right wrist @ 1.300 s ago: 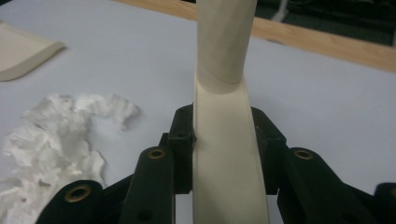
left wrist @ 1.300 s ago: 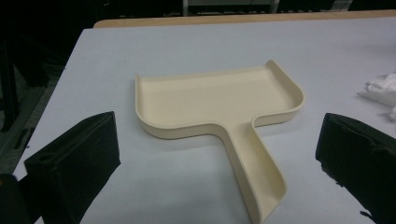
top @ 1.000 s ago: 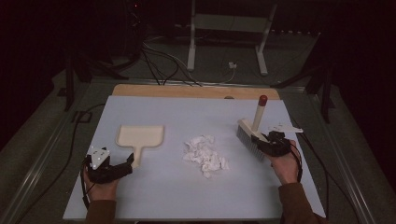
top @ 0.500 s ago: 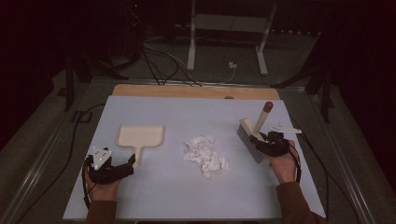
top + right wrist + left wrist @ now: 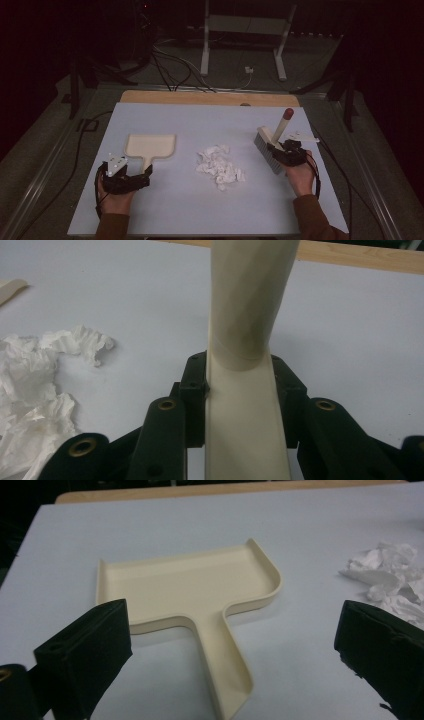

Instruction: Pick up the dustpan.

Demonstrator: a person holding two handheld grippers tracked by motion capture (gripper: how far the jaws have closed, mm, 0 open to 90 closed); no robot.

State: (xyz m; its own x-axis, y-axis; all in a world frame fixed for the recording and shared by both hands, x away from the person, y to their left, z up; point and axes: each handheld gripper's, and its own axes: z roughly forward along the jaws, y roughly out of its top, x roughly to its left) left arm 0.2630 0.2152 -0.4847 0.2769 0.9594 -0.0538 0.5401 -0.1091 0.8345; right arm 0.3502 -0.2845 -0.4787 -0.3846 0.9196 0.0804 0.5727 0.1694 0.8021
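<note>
Crumpled paper point(image 5: 220, 166) lies loose mid-tabletop point(image 5: 200, 215), none of it swept yet. To its right, the right gripper point(image 5: 281, 150) has its jaws clamped on the brush point(image 5: 272, 141) handle, bristles on the tabletop. To the paper's left lies the dustpan point(image 5: 200, 592), ungrasped; the left gripper point(image 5: 142, 175) has its jaws spread wide either side of the handle, just narrowing slightly. Sweeping the paper into the pan remains.

A pale blue-grey desk point(image 5: 200, 215) is seen, with a wooden strip point(image 5: 200, 97) along its far edge. A cream dustpan point(image 5: 150, 147) is laid flat on its left part, handle toward the near side. A heap of crumpled white paper point(image 5: 220, 166) is spread near the middle. A brush point(image 5: 267, 145) is rested on the right part, bristles on the surface.
</note>
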